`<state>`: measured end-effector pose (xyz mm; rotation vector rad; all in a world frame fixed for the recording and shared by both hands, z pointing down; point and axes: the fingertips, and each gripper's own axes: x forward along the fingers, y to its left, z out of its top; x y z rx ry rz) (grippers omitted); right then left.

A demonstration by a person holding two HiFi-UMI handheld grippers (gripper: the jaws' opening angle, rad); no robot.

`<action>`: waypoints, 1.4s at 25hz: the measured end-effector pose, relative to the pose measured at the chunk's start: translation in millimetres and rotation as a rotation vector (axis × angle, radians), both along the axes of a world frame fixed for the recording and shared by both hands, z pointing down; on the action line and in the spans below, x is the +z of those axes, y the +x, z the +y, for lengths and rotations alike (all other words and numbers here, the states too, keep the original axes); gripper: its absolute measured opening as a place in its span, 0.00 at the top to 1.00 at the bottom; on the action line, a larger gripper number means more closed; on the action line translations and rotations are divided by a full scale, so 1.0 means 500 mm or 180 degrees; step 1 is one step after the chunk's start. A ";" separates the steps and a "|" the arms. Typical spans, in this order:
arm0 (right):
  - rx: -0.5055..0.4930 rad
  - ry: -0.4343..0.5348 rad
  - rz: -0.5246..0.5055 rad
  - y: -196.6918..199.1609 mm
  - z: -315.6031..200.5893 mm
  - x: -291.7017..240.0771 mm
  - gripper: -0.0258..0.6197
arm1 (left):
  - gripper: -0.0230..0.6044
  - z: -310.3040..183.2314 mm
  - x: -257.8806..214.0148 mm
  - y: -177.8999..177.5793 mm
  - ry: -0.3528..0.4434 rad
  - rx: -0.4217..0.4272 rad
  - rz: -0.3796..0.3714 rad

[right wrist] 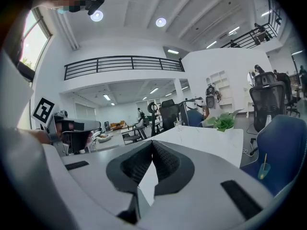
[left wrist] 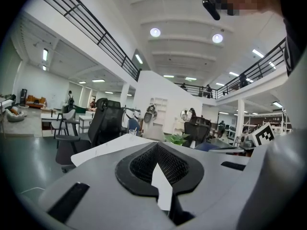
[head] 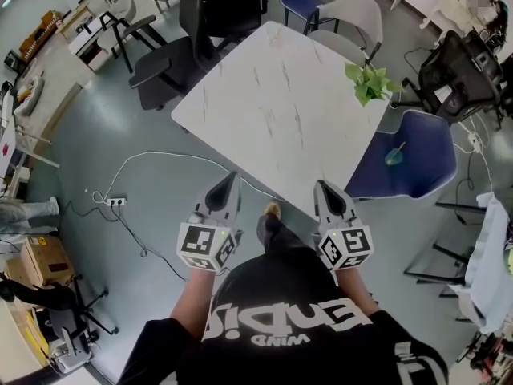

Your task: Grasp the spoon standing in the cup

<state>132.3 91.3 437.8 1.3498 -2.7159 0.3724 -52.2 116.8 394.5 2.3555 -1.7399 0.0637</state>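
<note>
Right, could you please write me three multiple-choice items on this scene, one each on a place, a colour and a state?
1. Where does the green plant stand?
A) at the white table's edge
B) on the floor
C) in the table's middle

2. What colour is the seat on which the small teal thing lies?
A) red
B) blue
C) yellow

3. How is the right claw?
A) wide open
B) shut on a spoon
C) shut and empty

Answers:
1 A: the head view shows its leaves at the tabletop's rim.
2 B: the seat is dark blue in the head view and the right gripper view.
3 C: in the right gripper view its jaws meet with nothing between them.
</note>
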 end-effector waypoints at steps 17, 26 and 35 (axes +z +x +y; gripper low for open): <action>0.0002 -0.0077 -0.0077 -0.084 -0.292 -0.020 0.94 | 0.94 -0.314 -0.047 -0.079 0.0014 0.0056 -0.0092; 0.0016 -0.0072 -0.0078 -0.122 -0.397 -0.032 0.94 | 0.94 -0.422 -0.054 -0.111 -0.0032 0.0090 -0.0095; 0.0368 -0.0123 -0.0061 -0.144 -0.468 -0.016 0.94 | 0.94 -0.536 -0.054 -0.137 0.0013 0.0426 -0.0113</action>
